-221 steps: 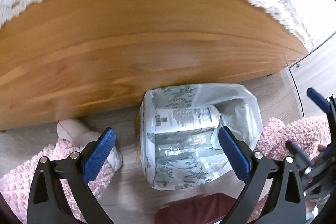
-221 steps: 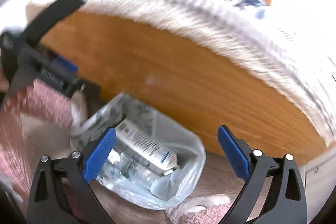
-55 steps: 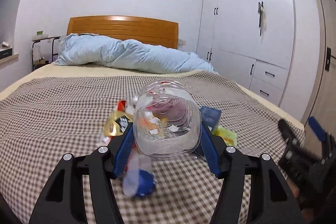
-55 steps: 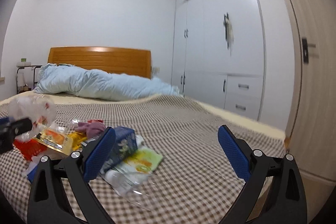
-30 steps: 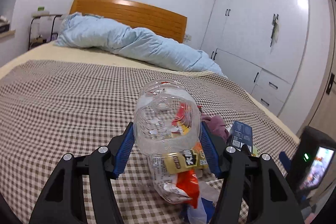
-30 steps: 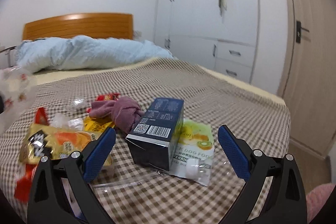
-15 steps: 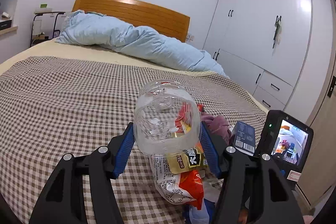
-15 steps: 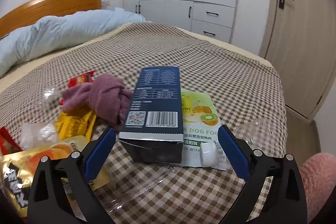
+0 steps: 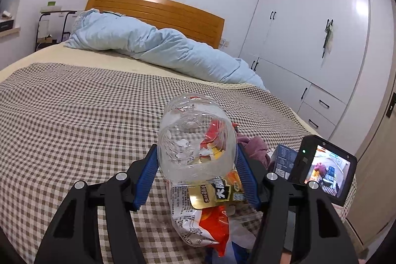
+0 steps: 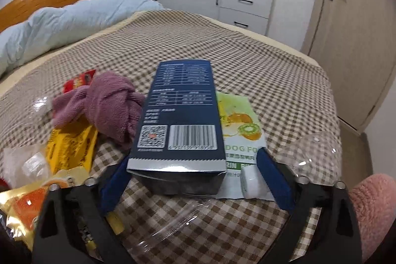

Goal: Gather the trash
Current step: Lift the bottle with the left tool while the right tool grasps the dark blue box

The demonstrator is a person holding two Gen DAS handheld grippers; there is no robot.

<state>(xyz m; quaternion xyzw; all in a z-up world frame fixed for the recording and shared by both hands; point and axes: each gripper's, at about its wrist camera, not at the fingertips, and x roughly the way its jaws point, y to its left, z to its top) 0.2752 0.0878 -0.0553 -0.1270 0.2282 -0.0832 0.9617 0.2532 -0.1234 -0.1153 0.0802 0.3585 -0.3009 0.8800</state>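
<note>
Our left gripper [image 9: 196,180] clamps the clear plastic bottle [image 9: 195,137], lifted off the checked bedspread [image 9: 74,110] so it's ready to carry off. Our right gripper [image 10: 191,171] is closing round the dark blue carton [image 10: 182,113]; the left pad touches, the right shows a gap. A second ago those jaws stood wide, farther back, the carton beyond them.

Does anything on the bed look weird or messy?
Yes. Snack wrappers, a crumpled purple cloth, a dark blue cardboard box and a green dog-food pouch lie scattered on the brown checked bedspread: litter where nobody expects it.
</note>
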